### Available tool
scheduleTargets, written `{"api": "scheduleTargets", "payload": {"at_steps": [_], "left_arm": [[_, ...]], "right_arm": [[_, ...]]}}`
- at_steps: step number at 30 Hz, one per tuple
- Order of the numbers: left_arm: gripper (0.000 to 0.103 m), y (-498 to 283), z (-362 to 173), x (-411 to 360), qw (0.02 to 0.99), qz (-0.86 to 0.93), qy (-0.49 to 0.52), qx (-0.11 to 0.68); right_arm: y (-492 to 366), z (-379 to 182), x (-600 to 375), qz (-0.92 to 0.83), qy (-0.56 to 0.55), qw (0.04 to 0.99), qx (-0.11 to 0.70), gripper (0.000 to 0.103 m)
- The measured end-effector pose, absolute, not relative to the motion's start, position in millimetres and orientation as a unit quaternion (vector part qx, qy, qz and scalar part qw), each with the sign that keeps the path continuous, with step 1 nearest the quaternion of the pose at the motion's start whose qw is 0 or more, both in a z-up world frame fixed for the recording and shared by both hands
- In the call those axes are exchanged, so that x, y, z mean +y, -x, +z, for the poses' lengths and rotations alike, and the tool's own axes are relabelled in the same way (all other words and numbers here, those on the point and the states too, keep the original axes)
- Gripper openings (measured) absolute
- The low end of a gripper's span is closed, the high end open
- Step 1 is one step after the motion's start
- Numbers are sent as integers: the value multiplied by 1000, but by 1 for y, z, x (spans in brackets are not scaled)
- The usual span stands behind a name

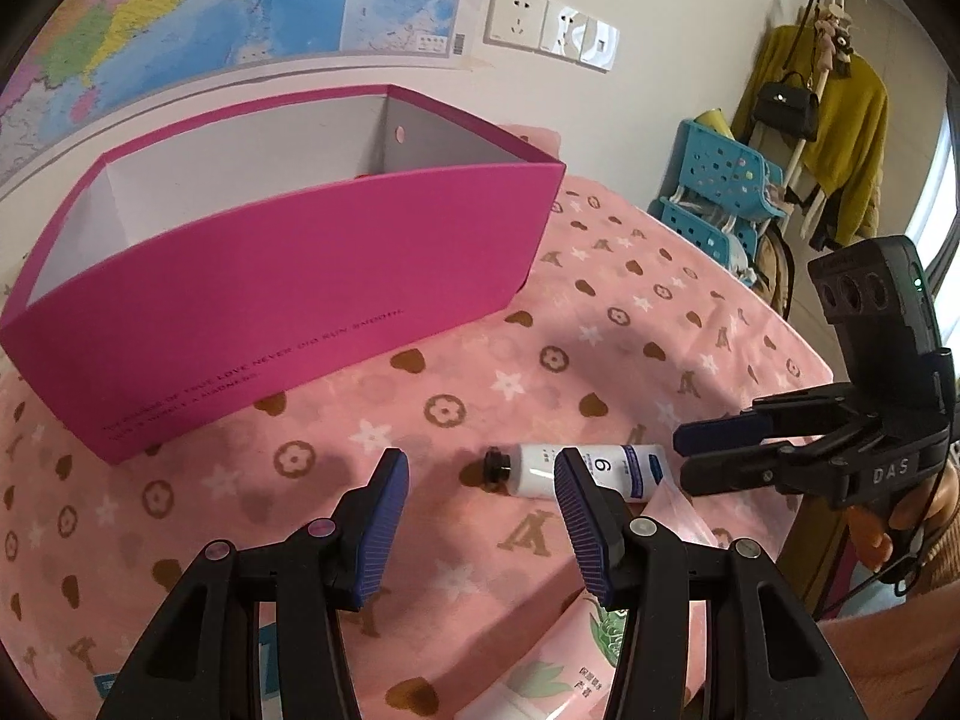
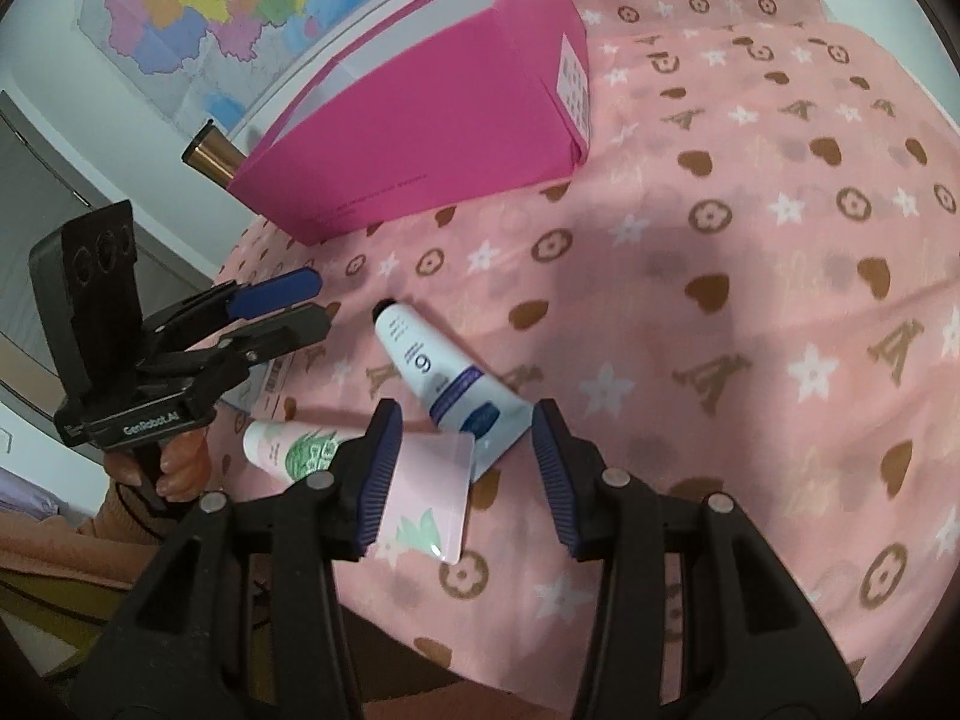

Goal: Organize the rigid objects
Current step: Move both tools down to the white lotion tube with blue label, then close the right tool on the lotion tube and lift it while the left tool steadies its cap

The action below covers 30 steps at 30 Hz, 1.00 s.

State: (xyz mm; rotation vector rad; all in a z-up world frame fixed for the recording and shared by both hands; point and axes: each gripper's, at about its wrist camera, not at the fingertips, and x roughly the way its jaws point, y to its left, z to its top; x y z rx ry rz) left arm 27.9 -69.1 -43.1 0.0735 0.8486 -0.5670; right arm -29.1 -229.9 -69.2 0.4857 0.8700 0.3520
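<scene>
The white squeeze tube with a black screw cap and a blue band printed with a "6" (image 2: 441, 369) lies flat on the pink cloth patterned with brown hearts, flowers and white stars (image 2: 750, 276), in front of the magenta cardboard box with a white inside (image 1: 288, 276). Its flat crimped end lies just beside a second tube, pale pink with a green plant print (image 2: 414, 480); I cannot tell whether the two touch.

My right gripper (image 2: 465, 474) sits above both tube ends with its blue ribbed pads apart and nothing clamped between them. My left gripper (image 1: 480, 528) has its pads apart too, empty, with the white tube showing just beyond them.

Behind the box, a brown cylinder (image 2: 210, 159) pokes out at its left end. A coloured wall map (image 1: 180, 18) hangs above, with white sockets (image 1: 549, 24) beside it.
</scene>
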Motion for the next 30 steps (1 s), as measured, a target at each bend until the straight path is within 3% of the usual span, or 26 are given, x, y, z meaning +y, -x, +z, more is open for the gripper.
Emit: {"api": "scheduleTargets", "payload": {"at_steps": [12,30], "left_arm": [[45,-38,-61,-81,855,-284,-39,432],[45,-38,-60,-71,859,-265,-23,437]], "right_arm": [[19,-78,-224,185,-255,852,419,47],[6,-73,-221,161,-242,867,404,47]]}}
